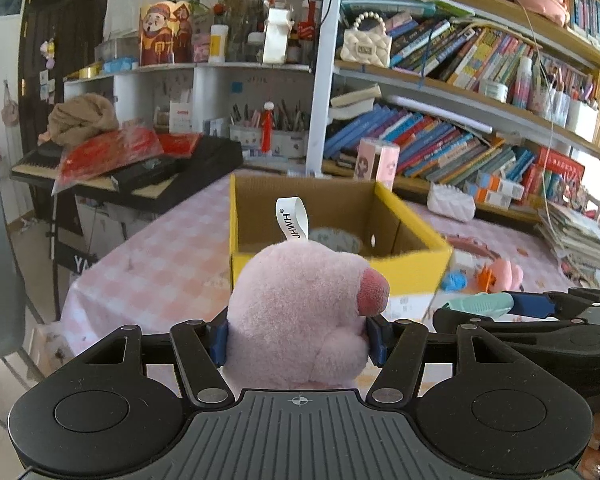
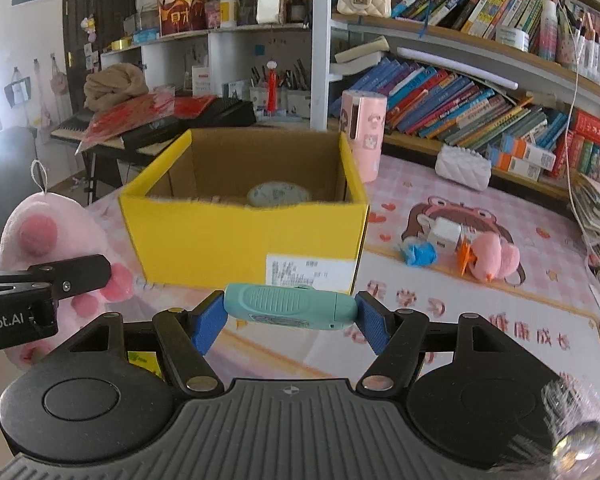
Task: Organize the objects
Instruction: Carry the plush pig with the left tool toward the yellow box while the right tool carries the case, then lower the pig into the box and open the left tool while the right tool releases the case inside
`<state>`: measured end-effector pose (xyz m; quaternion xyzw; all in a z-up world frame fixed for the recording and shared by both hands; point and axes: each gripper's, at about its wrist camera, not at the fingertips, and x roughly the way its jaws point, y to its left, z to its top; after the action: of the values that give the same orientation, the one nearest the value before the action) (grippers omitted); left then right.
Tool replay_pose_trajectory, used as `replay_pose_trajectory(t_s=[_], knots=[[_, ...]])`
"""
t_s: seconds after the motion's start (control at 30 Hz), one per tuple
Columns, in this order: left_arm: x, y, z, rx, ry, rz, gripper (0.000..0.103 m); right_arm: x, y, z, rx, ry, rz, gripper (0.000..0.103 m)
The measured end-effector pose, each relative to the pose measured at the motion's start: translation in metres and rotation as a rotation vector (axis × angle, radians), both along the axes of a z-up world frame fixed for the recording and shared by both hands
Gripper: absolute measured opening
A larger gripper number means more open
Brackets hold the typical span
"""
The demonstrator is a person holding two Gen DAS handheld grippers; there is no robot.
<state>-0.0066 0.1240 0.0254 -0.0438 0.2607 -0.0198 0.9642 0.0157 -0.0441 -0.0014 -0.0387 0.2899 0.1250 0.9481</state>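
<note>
My left gripper (image 1: 298,340) is shut on a pink plush paw toy (image 1: 300,312) with a white tag loop, held in front of the open yellow cardboard box (image 1: 404,268). My right gripper (image 2: 290,320) is shut on a teal handheld device (image 2: 288,306), held crosswise before the yellow box (image 2: 240,240). A round patterned object (image 2: 278,194) lies inside the box. The plush (image 2: 52,248) and the left gripper show at the left of the right wrist view. The teal device (image 1: 480,304) shows at the right of the left wrist view.
On the pink tablecloth right of the box lie a blue toy (image 2: 420,254), a white cube (image 2: 444,236), an orange clip (image 2: 465,258) and a pink plush (image 2: 496,258). A pink cylinder (image 2: 362,132) and white quilted bag (image 2: 462,168) stand behind. Bookshelves and a keyboard (image 2: 152,128) lie beyond.
</note>
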Motion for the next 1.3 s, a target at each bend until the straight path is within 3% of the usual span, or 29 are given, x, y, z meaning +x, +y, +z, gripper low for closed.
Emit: replay_pose_trajectory(t_s=[0.3, 0.53, 0.97, 1.3], knots=[[0.059, -0.002, 0.022, 0.001, -0.067, 0.029, 0.061, 0.064, 0.003, 0.026, 0.017, -0.096, 0.043, 0.067], [0.109, -0.004, 0.017, 0.025, -0.047, 0.083, 0.061, 0.119, 0.010, 0.027, -0.032, -0.113, 0.130, 0.067], [0.171, -0.005, -0.009, 0.068, 0.115, 0.141, 0.061, 0.205, 0.036, -0.008, -0.198, 0.070, 0.364, 0.067], [0.196, -0.009, -0.032, 0.043, 0.242, 0.136, 0.061, 0.230, 0.052, -0.023, -0.291, 0.139, 0.510, 0.068]])
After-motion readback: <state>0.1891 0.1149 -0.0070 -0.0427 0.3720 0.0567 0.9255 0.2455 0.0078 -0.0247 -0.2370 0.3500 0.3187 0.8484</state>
